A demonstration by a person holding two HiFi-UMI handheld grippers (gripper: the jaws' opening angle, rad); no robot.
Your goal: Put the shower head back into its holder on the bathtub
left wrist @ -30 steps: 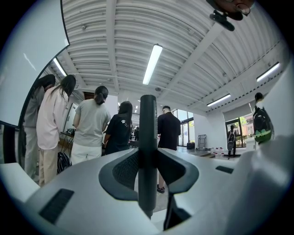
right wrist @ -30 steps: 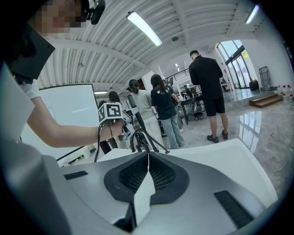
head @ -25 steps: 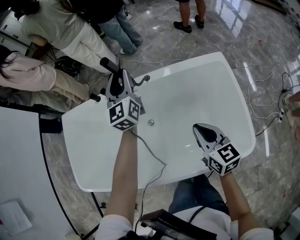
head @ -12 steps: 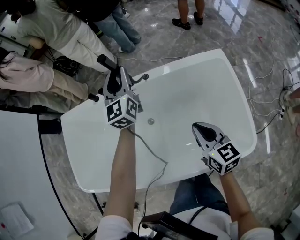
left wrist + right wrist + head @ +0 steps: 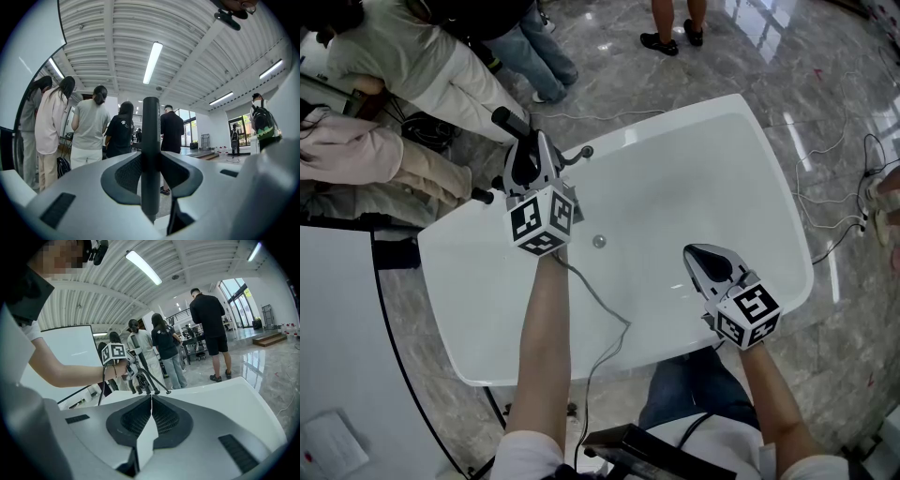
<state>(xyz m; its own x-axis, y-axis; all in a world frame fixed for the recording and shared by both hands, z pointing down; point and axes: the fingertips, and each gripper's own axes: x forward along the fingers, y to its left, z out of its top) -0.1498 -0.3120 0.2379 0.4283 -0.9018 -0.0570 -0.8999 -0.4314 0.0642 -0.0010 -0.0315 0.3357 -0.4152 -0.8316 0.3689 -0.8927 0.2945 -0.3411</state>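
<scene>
Seating step: your left gripper point(image 5: 151, 173) is clamped on the shower head point(image 5: 151, 126) at the bathtub's point(image 5: 694, 187) far-left rim. Your right gripper point(image 5: 151, 408) is closed and empty. Next, align it and lower it straight.

The left gripper point(image 5: 525, 155) hung at the far rim of the white bathtub point(image 5: 694, 159), just beside the black tap fittings point(image 5: 577, 154). The black handle of the shower head point(image 5: 509, 121) stuck out past its tip toward the people point(image 5: 422, 66) standing on the marble floor point(image 5: 825, 84). The right gripper point(image 5: 698, 255) was over the tub's near right side, well apart from the left one, with the drain point(image 5: 599, 241) between them.
</scene>
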